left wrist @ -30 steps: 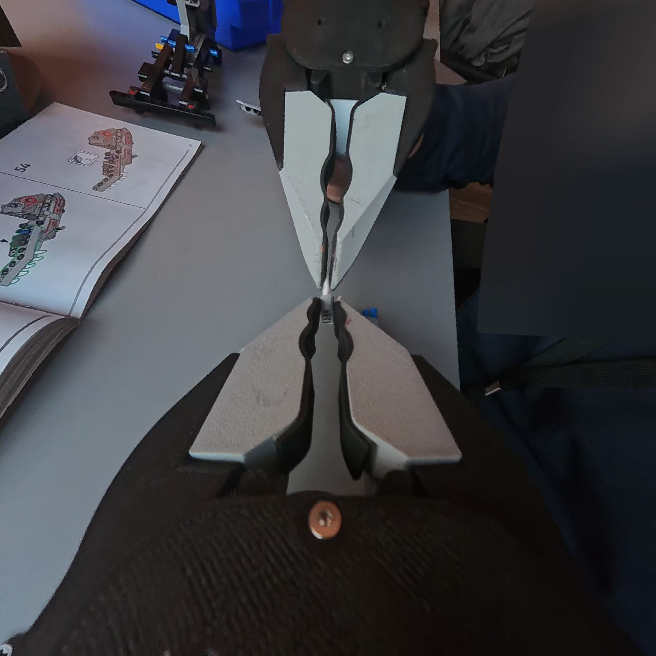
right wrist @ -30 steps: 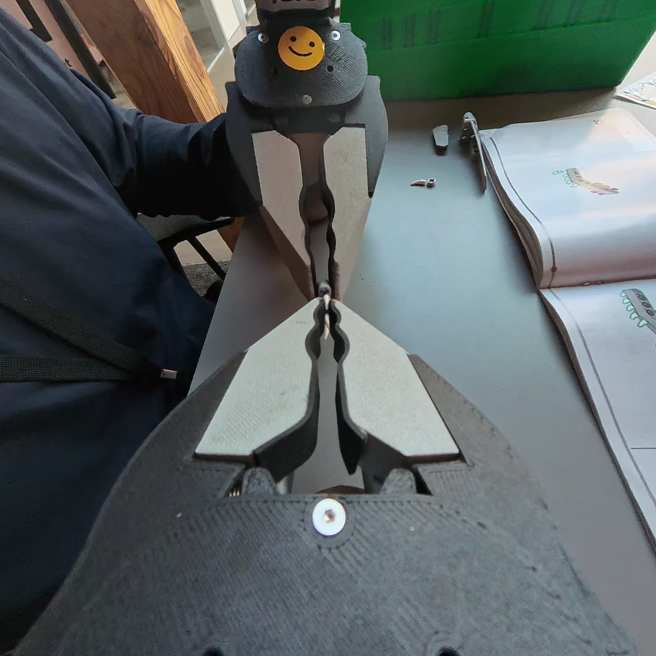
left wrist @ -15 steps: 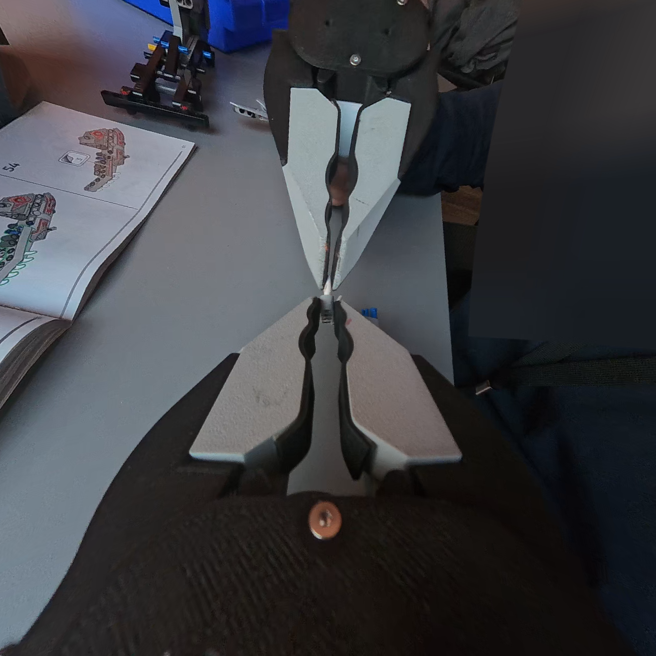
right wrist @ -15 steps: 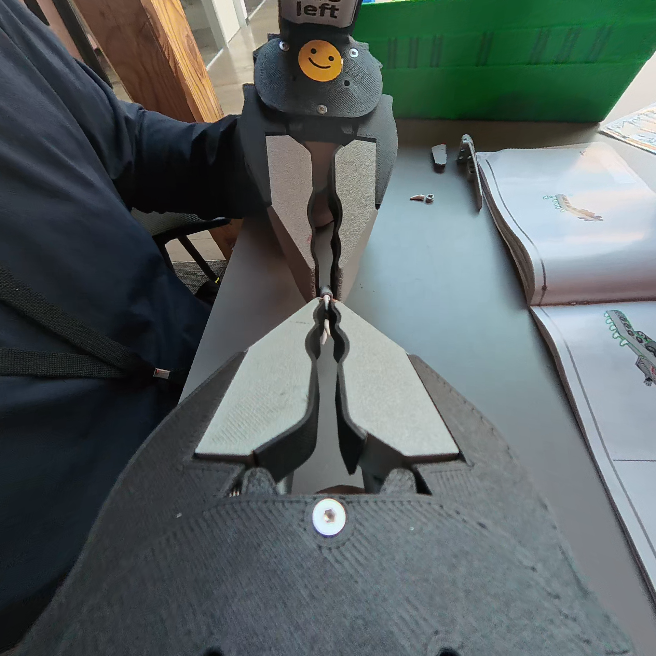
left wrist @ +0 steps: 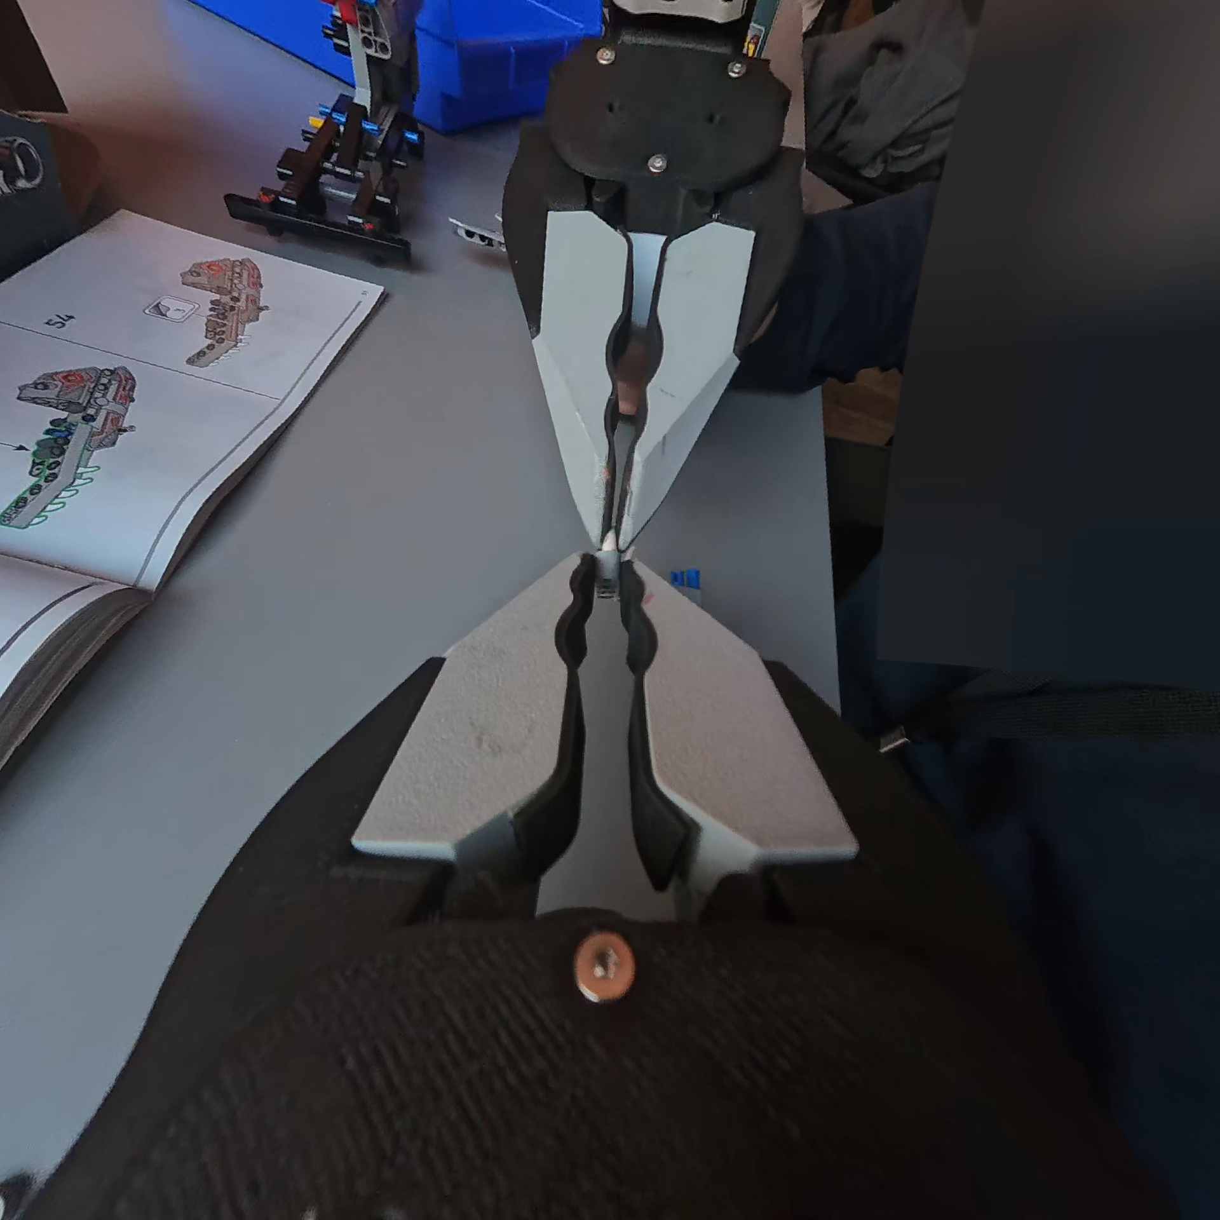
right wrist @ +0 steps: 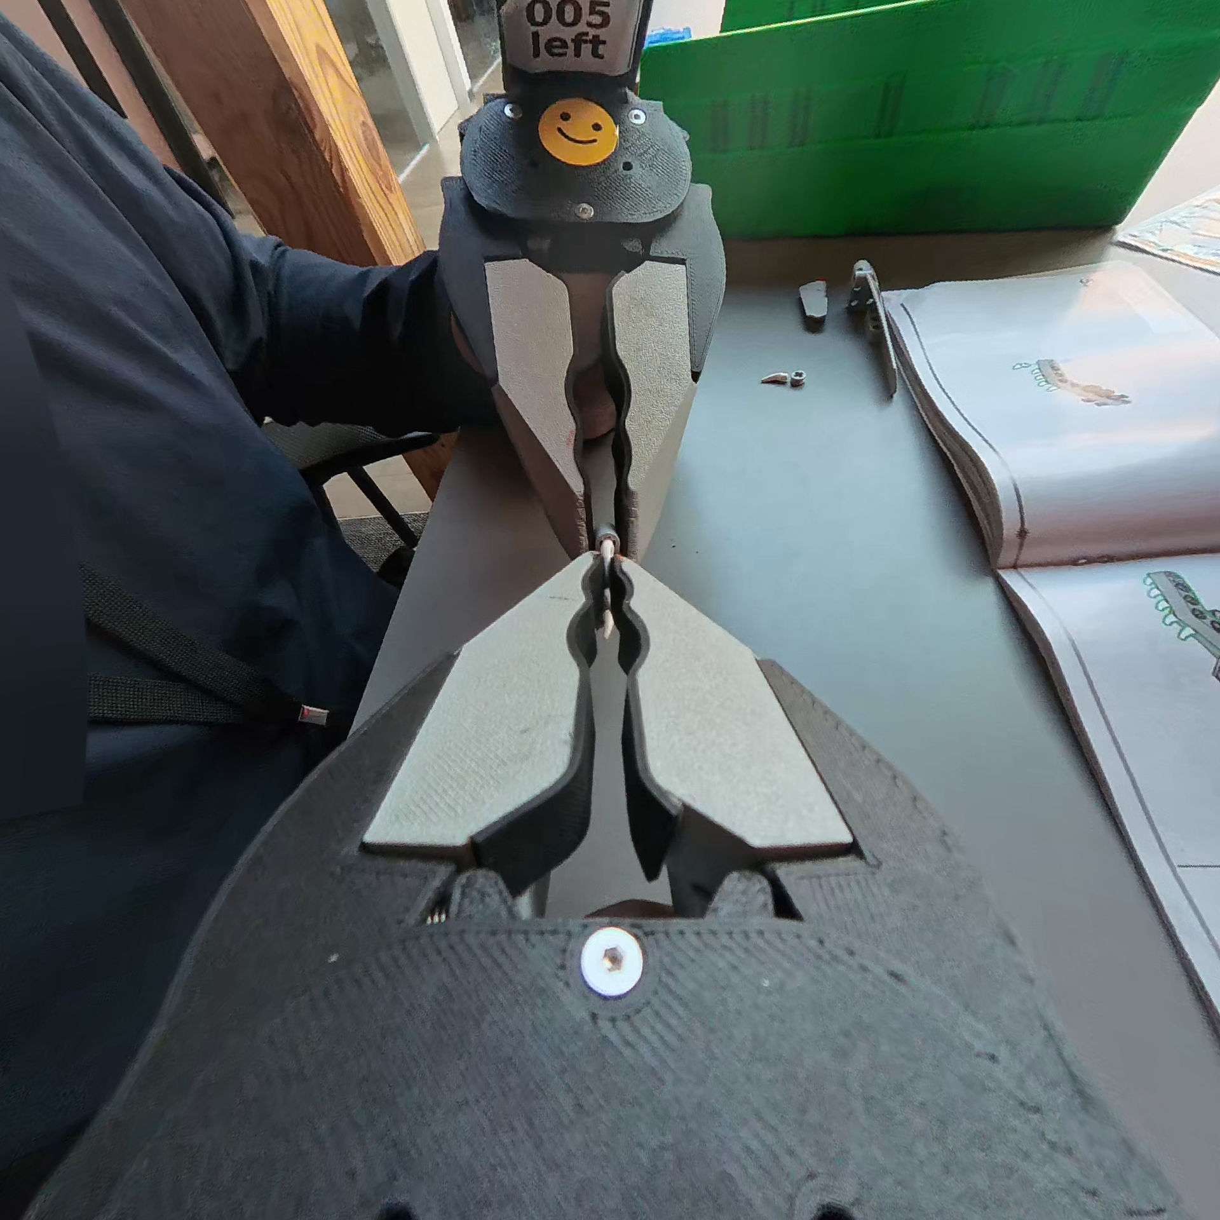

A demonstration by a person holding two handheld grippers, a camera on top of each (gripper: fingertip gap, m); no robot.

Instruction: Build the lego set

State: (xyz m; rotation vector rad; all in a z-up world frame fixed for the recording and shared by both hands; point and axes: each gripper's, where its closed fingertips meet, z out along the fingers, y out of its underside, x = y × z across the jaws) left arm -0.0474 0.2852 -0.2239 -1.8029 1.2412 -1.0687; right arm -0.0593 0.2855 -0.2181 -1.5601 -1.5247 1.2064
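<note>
My left gripper [left wrist: 607,572] is shut on a small dark grey lego piece [left wrist: 606,582] at its tips. My right gripper [right wrist: 604,573] is shut on a small white tooth-shaped piece [right wrist: 605,620]. The two grippers meet tip to tip above the grey table's near edge. The tooth's point [left wrist: 609,542] touches the grey piece. In the left wrist view the right gripper [left wrist: 611,533] comes in from the top. In the right wrist view the left gripper [right wrist: 607,538] comes in from the top with the grey piece [right wrist: 607,530].
An open instruction booklet [left wrist: 132,396] lies on the table, also in the right wrist view [right wrist: 1056,429]. A black lego model [left wrist: 343,178] stands by a blue bin [left wrist: 502,53]. A green bin [right wrist: 924,119], loose small pieces [right wrist: 782,377] and a grey beam [right wrist: 871,317] lie beyond. A person sits at the table edge. The grippers are tip to tip, or close to it. The black lego model [left wrist: 343,178] is about equally far from each gripper, around 30 cm.
Both grippers stay shut and tip to tip. The two hands have shifted a little together, so the table and booklet sit slightly differently in each view.
</note>
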